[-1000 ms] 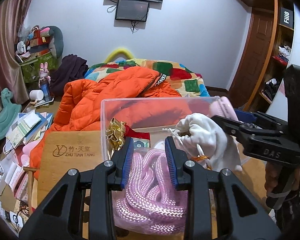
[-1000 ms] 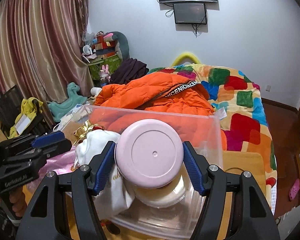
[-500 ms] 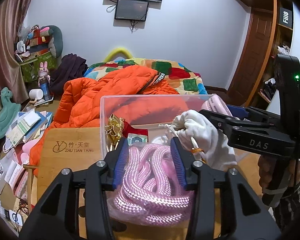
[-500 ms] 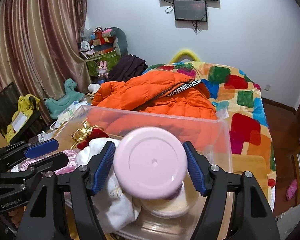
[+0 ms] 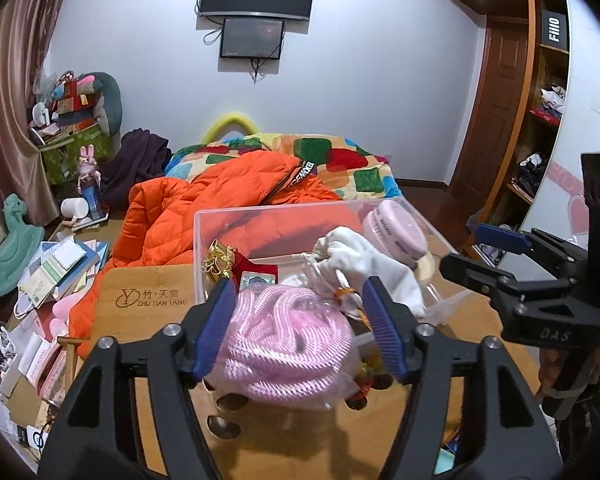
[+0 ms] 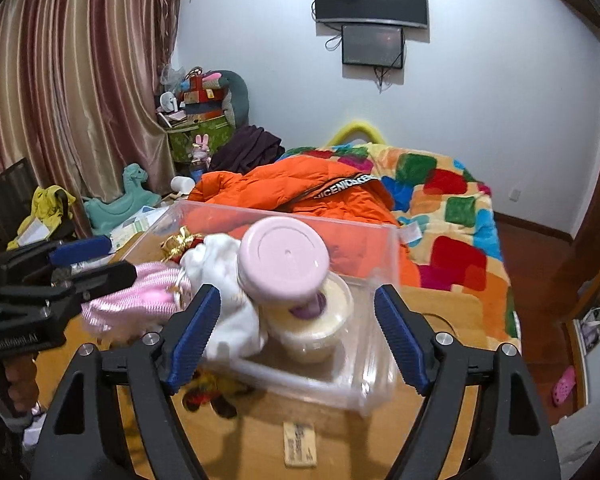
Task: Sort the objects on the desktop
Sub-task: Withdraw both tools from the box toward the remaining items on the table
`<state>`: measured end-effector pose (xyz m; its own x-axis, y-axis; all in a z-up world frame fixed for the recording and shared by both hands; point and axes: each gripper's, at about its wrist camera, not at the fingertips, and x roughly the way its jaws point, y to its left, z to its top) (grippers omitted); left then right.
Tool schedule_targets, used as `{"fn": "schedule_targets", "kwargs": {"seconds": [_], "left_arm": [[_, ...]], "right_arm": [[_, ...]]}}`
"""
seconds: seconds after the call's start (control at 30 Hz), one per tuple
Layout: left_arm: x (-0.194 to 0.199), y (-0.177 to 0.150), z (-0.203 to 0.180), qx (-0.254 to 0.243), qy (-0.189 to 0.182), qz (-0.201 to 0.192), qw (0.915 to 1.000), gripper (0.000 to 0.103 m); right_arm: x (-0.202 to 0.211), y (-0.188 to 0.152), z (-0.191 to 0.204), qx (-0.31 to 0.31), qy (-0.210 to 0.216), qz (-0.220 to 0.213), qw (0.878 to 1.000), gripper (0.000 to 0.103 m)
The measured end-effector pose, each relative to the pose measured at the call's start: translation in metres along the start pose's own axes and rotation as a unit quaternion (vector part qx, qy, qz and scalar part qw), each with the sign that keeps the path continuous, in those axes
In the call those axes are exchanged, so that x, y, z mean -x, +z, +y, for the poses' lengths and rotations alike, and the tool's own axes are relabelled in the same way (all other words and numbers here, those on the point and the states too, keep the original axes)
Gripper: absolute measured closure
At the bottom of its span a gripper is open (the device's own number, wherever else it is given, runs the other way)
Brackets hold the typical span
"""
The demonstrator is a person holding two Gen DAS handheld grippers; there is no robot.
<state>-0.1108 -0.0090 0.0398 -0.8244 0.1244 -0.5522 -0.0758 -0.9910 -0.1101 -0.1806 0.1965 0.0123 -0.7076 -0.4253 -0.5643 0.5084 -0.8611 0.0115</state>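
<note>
— Bedroom clutter all round, but look at the wooden table (image 6: 452,312): what are the tongs doing?

— Left gripper (image 5: 300,326) has its blue pads spread wide now, either side of the pink rope (image 5: 283,340) and not touching it. A second ago they were pinched close on it. The rope sits in a heap at the near edge of the clear plastic box (image 5: 259,220), and looks partly wrapped in clear film.

— And the other one?

— Right gripper (image 6: 297,330) is wide apart too. A moment back the pink lid (image 6: 281,258) was squeezed between its pads; now the lid rests tilted on the cream tub (image 6: 316,332) inside the box (image 6: 380,248), with the pads well clear on both sides and drawn back toward us.

— What's between the two?

— White cloth bag (image 5: 364,264), bunched up, leaning against the tub and touching the rope. Gold ribbon (image 5: 219,258) sits in the far left corner of the box.

— Behind?

— Orange jacket (image 6: 300,188) on the patchwork bed, just past the box.
</note>
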Motion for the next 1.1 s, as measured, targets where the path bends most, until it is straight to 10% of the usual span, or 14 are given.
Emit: {"fn": "schedule_targets", "kwargs": {"seconds": [0.57,1.1], "left_arm": [[0.033,-0.028,-0.031,-0.020,0.013,-0.001,0.9997,0.033],[-0.010,-0.068,-0.047,-0.007,0.016,0.078,0.9968,0.033]], "right_arm": [[0.021,-0.066,-0.019,-0.025,-0.015,0.035,0.999,0.026],[0.011,-0.098,-0.022,-0.042,0.000,0.053,0.998,0.028]]}}
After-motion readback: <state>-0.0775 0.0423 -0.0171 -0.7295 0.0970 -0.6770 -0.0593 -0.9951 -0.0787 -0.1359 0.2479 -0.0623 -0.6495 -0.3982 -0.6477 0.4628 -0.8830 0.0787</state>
